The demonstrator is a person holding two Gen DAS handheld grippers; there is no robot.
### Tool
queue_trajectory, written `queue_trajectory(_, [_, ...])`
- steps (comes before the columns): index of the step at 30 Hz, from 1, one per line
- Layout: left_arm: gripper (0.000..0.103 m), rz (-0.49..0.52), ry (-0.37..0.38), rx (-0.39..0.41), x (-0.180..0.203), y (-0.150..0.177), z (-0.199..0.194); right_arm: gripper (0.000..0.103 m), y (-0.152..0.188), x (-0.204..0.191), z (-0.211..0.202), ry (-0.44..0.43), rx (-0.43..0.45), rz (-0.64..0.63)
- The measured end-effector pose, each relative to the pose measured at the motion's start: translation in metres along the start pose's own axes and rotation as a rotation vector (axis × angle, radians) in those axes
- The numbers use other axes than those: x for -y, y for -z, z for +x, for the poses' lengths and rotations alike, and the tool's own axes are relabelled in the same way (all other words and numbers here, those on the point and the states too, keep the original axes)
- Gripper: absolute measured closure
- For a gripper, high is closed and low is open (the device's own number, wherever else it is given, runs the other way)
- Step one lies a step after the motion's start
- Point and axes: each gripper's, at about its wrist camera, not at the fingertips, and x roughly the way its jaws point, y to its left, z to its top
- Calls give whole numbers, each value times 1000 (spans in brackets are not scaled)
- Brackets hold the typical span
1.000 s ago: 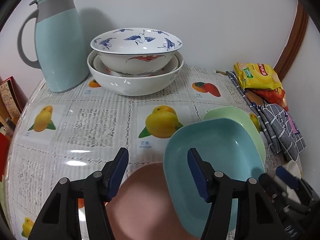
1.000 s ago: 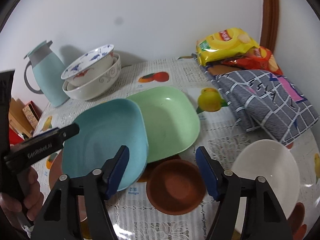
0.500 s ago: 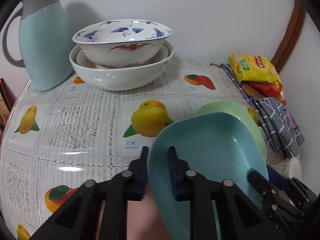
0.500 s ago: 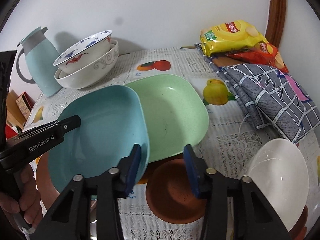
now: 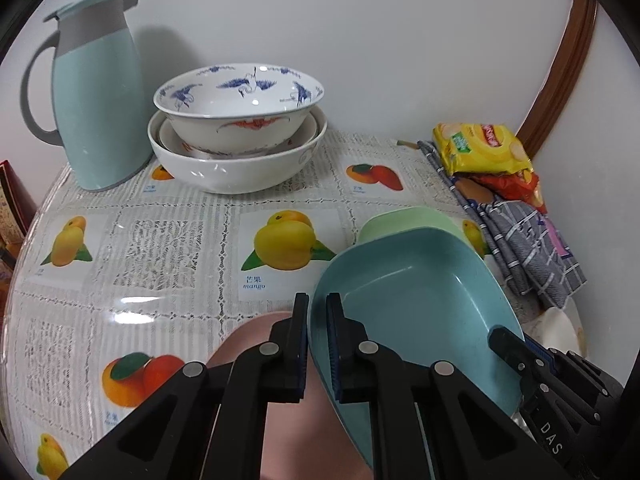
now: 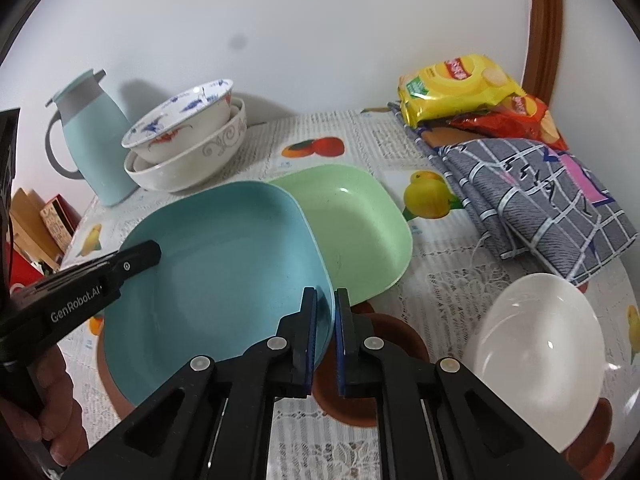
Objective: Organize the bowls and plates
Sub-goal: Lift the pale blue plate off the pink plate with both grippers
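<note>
Gripping blue plate (image 6: 216, 268) w/ both tongs, left gripper (image 5: 317, 344) & right gripper (image 6: 325, 334) clamped on opposite rims, near table (image 5: 168, 248) front edge, tilted over pink plate (image 5: 256, 344); lifting evenly, keeping level, clearing green plate (image 6: 352, 232).

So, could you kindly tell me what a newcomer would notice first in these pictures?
Front and centre, a square light-blue plastic plate is clamped on opposite rims by the left gripper and the right gripper. At the back, stacked white porcelain bowls sit beside a pale-blue thermos jug.
</note>
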Motion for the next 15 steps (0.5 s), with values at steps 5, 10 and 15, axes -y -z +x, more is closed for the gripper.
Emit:
queue_trajectory(5, [94, 3, 7, 24, 4, 4, -26, 96, 3, -2, -25, -6, 30, 10])
queue_trajectory(10, [94, 6, 2, 41, 5, 11, -50, 96, 8, -6, -51, -15, 55, 18])
queue_trajectory(15, [94, 0, 7, 63, 2, 22, -75, 97, 15, -11, -73, -27, 77, 21])
